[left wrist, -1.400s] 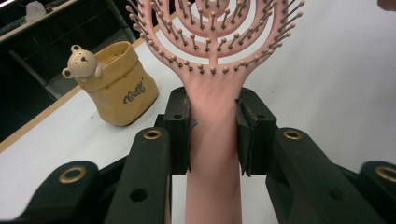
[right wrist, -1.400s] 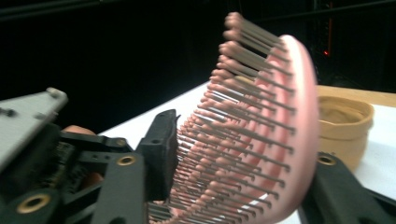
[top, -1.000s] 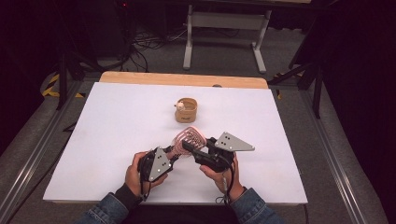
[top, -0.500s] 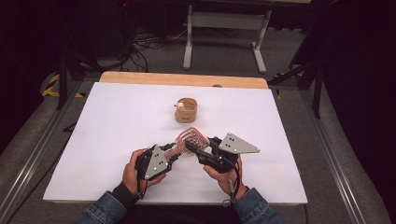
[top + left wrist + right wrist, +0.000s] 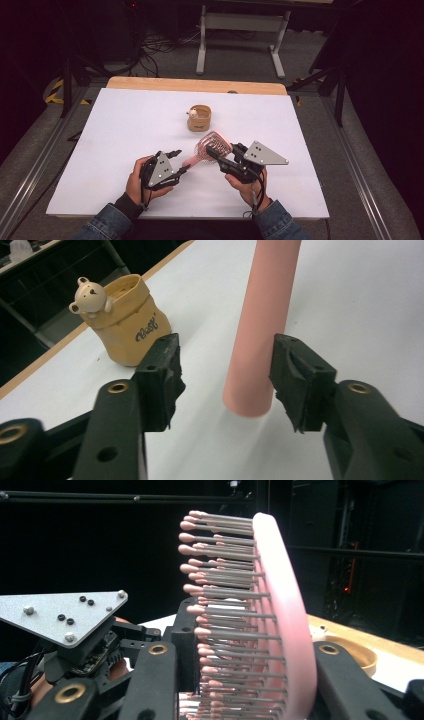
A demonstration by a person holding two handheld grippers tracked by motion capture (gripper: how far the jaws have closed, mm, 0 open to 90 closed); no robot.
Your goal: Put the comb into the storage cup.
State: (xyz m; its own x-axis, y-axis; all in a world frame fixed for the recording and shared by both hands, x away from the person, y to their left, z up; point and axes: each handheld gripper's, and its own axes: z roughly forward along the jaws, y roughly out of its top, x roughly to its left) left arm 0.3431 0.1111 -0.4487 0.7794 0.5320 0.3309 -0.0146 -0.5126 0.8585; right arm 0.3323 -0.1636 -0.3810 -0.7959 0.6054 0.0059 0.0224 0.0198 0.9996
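A pink hairbrush [image 5: 212, 145] hangs above the white table, bristles facing the person's left. My right gripper [image 5: 218, 153] is shut on its head; in the right gripper view the jaws clamp the pink back and bristles of the hairbrush [image 5: 282, 600], with my right gripper [image 5: 250, 665] seen from behind. My left gripper [image 5: 181, 161] straddles the brush handle [image 5: 265, 315]. Its jaws have just been opening, and both pads [image 5: 162, 370] stand off the handle. A tan pouch-shaped holder [image 5: 200, 118] with a small bear figure stands farther back, also seen as the holder [image 5: 127, 322].
The white board [image 5: 110, 135] covers the table, with a wooden strip [image 5: 150, 83] along its far edge. Beyond lie dark floor, cables and a grey metal stand [image 5: 240, 22]. The other gripper's grey plate [image 5: 60, 612] sits close at the left of the right gripper view.
The left gripper's jaws have spread apart around the brush handle. Both hands stay in nearly the same place, and the right gripper keeps its hold on the brush head.
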